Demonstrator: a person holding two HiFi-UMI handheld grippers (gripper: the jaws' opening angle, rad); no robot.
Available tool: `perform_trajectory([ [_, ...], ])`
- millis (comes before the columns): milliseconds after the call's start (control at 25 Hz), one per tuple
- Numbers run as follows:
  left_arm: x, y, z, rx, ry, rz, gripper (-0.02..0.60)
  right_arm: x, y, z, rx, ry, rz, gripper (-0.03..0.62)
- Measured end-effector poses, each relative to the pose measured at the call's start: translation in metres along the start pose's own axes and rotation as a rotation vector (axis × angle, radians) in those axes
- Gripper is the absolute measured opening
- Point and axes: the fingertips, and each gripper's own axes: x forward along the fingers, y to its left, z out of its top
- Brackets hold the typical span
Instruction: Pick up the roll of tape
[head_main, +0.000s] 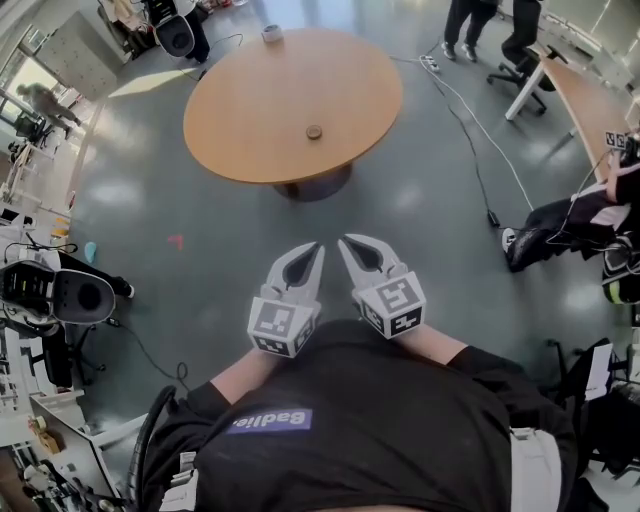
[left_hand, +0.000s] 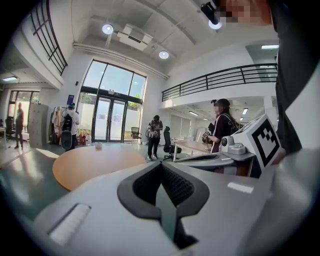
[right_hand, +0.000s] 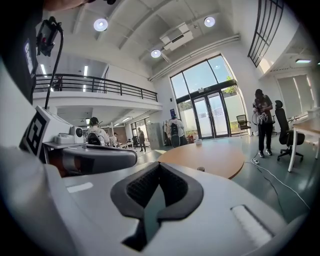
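A round wooden table (head_main: 250, 110) stands on the grey floor some way ahead of me. A small brown disc (head_main: 314, 131) that looks like the roll of tape lies near its middle, also seen as the disc (right_hand: 200, 169) in the right gripper view. A pale short cylinder (head_main: 272, 33) stands at the table's far edge, and this cylinder (left_hand: 98, 145) shows in the left gripper view. My left gripper (head_main: 310, 252) and right gripper (head_main: 350, 244) are held side by side close to my body, far short of the table. Both are shut with nothing between them.
A cable (head_main: 470, 130) runs across the floor right of the table. People's legs (head_main: 470, 25) and an office chair (head_main: 520, 70) are at the back right beside a desk (head_main: 585, 100). A seated person (head_main: 570, 225) is at the right, and a black chair (head_main: 60, 290) at the left.
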Motion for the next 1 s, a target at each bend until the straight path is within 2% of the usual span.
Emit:
perform_trajectory([
  [280, 0.015, -0.002, 0.0, -0.002, 0.016, 0.061, 0.006, -0.001, -0.02, -0.005, 0.02, 0.008, 0.038, 0.005],
  [560, 0.028, 0.013, -0.001, -0.015, 0.017, 0.068, 0.006, 0.017, -0.03, -0.007, 0.023, 0.027, 0.05, 0.005],
  [800, 0.047, 0.048, -0.001, -0.045, 0.008, 0.038, 0.006, 0.051, -0.04, -0.003, -0.01, 0.052, 0.018, 0.006],
  [1000, 0.073, 0.097, 0.011, -0.06, -0.007, 0.003, 0.006, 0.097, -0.054, 0.007, -0.024, 0.078, -0.036, 0.006],
])
